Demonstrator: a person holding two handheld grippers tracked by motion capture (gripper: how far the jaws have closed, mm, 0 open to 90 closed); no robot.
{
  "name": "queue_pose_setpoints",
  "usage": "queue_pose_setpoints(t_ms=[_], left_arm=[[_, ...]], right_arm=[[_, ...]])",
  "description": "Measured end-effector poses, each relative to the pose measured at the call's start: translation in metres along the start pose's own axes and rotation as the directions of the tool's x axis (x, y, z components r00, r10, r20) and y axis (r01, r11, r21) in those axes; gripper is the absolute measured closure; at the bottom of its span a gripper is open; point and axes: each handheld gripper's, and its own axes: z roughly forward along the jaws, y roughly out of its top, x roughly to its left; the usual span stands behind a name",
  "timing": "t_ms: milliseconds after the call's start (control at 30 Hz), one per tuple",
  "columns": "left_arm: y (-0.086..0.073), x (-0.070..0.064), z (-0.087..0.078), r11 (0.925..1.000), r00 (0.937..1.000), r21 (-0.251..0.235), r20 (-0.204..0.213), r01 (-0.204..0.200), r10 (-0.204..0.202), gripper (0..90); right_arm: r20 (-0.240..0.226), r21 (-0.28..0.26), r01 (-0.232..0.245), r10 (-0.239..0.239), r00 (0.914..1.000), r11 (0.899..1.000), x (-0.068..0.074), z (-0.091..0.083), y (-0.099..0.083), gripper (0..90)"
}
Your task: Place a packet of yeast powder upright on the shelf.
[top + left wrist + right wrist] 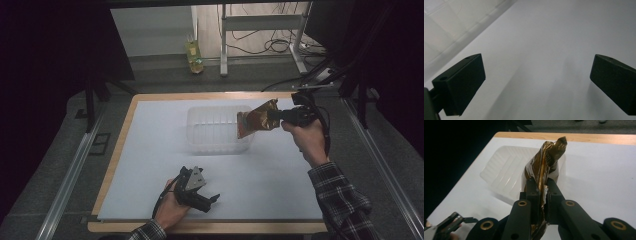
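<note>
While the left gripper point(212, 199) rests low on the white table point(150, 150) with jaws spread wide, the right gripper point(272, 117) pinches a crumpled brown wrapper point(255, 120) — held above the clear tub's point(212, 131) right edge.

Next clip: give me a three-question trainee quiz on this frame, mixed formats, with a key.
1. True or false: the right gripper is shut on the gold foil packet.
2. The clear plastic tub holds: A) a bottle, B) nothing visible, C) the packet.
3. Fill in: the left gripper, near the table's front edge, has its jaws ____.

Key: 1 true; 2 B, as the packet hangs at the tub's right rim, not inside; 3 open, with nothing between them.
</note>
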Motion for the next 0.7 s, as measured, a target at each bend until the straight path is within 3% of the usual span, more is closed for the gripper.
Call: queue_pose_setpoints(t_ms=[267,700], left_arm=[[0.0,0.0,-0.001,1.0,1.0,0.0,0.004,0.002,-0.002,0.0],[0.0,0.001,-0.001,1.0,1.0,0.0,0.007,-0.001,0.001,0.0]], right_arm=[[0.054,0.029,0.027,-0.028,0.9982,0.999,0.006,0.022,0.005,83.5],[0.065,0.068,0.021,-0.026,0.9976,0.997,0.012,0.045,0.011,83.5]])
